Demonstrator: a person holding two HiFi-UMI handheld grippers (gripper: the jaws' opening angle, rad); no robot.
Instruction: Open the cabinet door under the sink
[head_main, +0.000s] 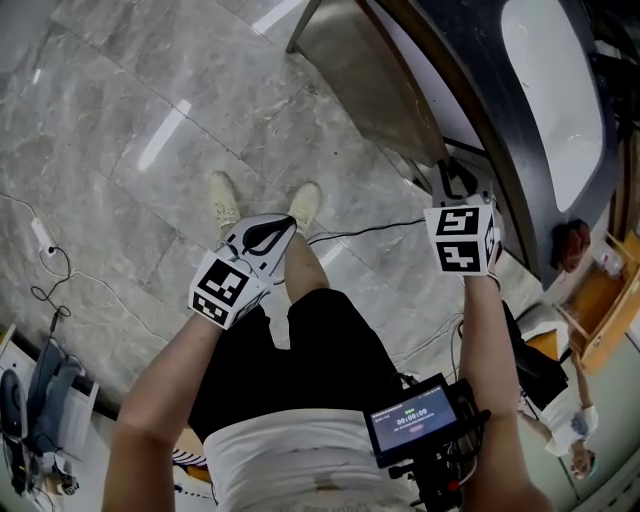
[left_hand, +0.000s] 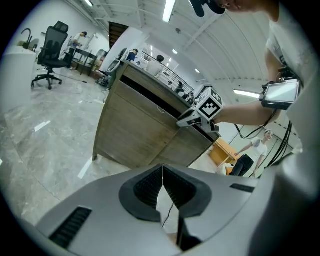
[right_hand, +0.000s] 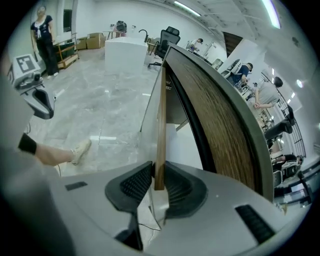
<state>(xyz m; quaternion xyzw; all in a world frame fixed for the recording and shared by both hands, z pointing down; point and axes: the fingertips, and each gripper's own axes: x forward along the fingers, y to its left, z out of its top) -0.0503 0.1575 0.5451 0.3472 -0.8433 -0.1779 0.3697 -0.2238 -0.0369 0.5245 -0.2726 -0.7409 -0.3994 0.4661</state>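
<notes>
Both jaws of the grey left gripper (left_hand: 162, 171) are clenched on nothing, while the grey right gripper (right_hand: 158, 183) grasps the free edge of the thin brown wooden cabinet door (right_hand: 160, 120), ajar between its jaws; best swung outward steadily along its hinge arc, with the edge kept deep in the grip.

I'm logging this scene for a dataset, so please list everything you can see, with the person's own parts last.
cabinet door: one, wood-brown, swung open
cabinet: one, wood-brown, below the sink
sink: one, white, set in a dark top
floor: grey marble tiles
office chair: one, black, far left in the left gripper view
screen: one, black, on a rig at the person's front
shoes: two, pale, on the floor
left tongs: white, shut, empty
right tongs: white, shut on the cabinet door's edge
</notes>
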